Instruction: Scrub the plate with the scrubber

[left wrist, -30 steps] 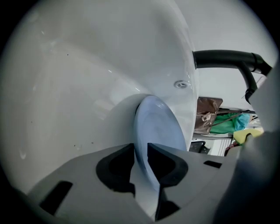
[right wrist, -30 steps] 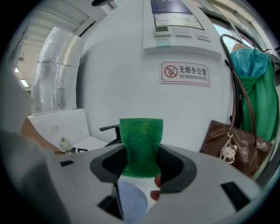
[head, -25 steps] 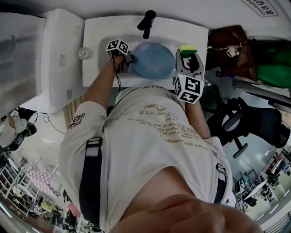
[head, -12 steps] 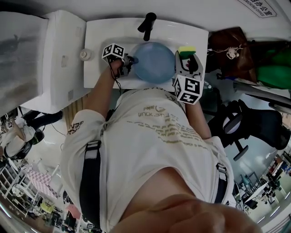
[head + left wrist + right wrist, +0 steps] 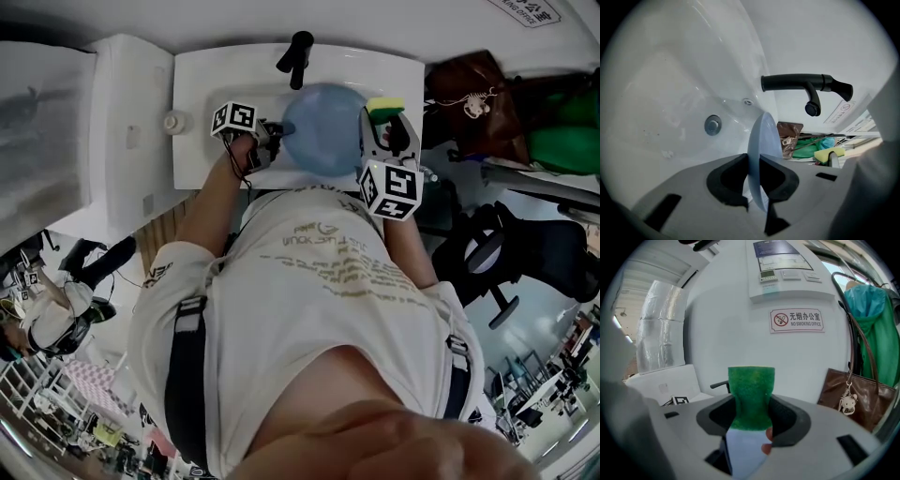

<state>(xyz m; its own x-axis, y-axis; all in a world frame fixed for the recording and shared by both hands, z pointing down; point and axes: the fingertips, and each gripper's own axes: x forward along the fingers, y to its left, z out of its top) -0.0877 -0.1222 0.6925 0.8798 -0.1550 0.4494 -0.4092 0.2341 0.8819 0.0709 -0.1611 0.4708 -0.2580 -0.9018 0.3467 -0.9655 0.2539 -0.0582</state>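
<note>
Right now your left gripper [image 5: 753,176] is clamped on the left rim of the blue plate [image 5: 323,129]. The plate stands on edge over the white sink [image 5: 202,89], on the near side of the black faucet [image 5: 298,54]. Your right gripper [image 5: 751,416] is pinched tight on the green scrubber [image 5: 751,390], squeezing it at the waist so that its free end sticks out past the jaws. From the head view the scrubber sits just at the plate's right edge; whether it touches yet, I cannot tell. Since only a thin strip of rim is held, any hard push far from that clamp will likely lever the plate round or out of the pads. Turn the plate so its face meets the scrubber squarely, then lay the green side flat on it instead of jabbing with a corner. Work in short, light strokes, and press towards the clamped rim, not away from it. Let only the soft free end touch, so the hard jaw tips do not scrape the plate. Do all this above the basin, clear of the faucet spout, so a slip drops the plate into the sink and not onto the floor.
</note>
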